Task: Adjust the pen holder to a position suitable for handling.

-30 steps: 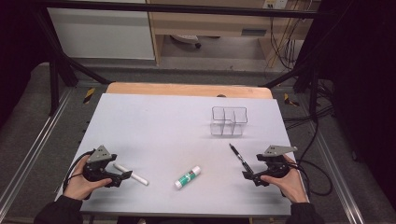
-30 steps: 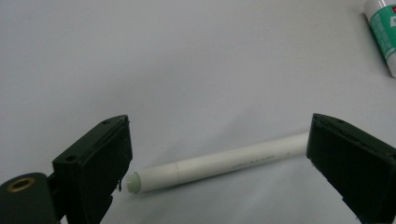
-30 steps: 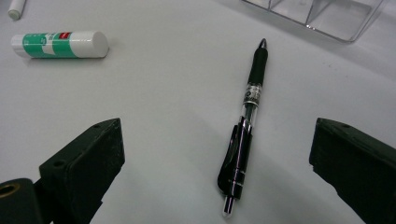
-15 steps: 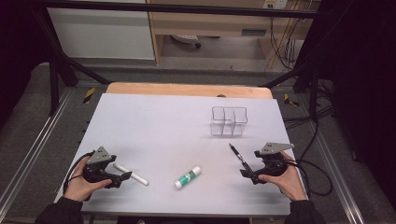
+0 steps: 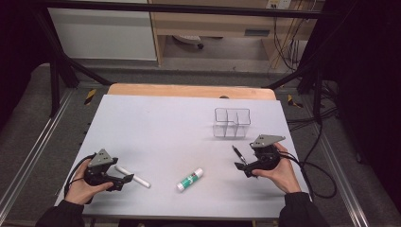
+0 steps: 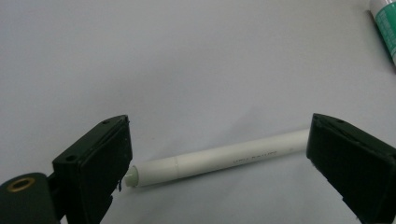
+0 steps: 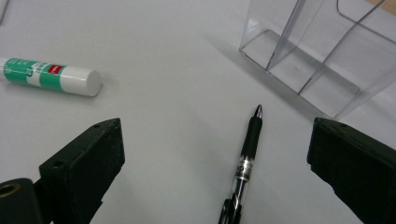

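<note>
Left gripper (image 5: 124, 180) spread around white cylindrical plastic marker (image 6: 219, 158); right gripper (image 5: 241, 167) spread over black ballpoint pen (image 7: 247, 149), not touching.

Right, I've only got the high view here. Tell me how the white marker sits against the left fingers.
Observer: The white marker lies flat across the gap between the left gripper fingers, which are wide open; I can't tell whether they touch it.
Operator: Now the right side. Give me the pen's heading.
Observer: The black pen lies between the open right gripper fingers, tip pointing away toward the clear organizer.
Operator: Check that organizer's contents.
Observer: The compartments in the right gripper view look empty.
Operator: And read me the glue stick.
Observer: The glue stick has a green and white label with a red patch.
</note>
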